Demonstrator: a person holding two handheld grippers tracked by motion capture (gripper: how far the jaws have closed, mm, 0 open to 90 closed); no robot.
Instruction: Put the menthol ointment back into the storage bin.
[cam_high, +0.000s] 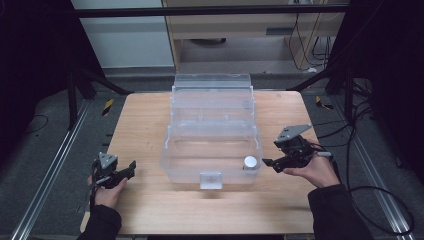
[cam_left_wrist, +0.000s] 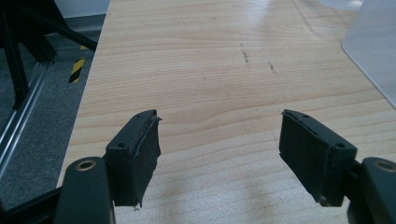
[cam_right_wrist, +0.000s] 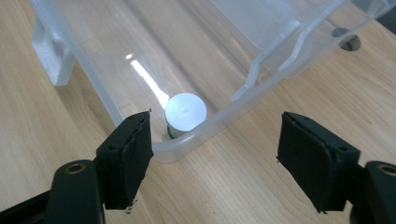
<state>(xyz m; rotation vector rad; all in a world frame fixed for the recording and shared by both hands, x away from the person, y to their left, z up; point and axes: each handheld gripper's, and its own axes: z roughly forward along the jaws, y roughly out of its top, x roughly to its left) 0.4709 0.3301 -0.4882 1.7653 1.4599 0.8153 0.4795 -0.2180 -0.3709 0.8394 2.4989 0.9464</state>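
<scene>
A clear plastic box (cam_high: 172, 165) stands open in the middle of the wooden table (cam_high: 150, 205), its lid raised at the back. A small white-topped cylinder (cam_high: 249, 162) stands inside the box's front right corner. My right gripper (cam_high: 270, 165) is open just outside that corner and points at it. In the right gripper view the cylinder (cam_right_wrist: 185, 112) sits behind the box wall (cam_right_wrist: 187, 145), beyond my open right gripper (cam_right_wrist: 215, 116). My left gripper (cam_high: 131, 169) is open over bare wood, left of the box and apart from it. The left gripper (cam_left_wrist: 218, 116) holds nothing.
A white latch (cam_high: 210, 179) juts from the box's front wall. The box's tiered trays (cam_high: 212, 107) fan up toward the back. Metal rails (cam_high: 47, 170) run along the floor on the left, and cables (cam_high: 385, 200) lie on the right. The table's left edge (cam_left_wrist: 86, 93) is close to my left gripper.
</scene>
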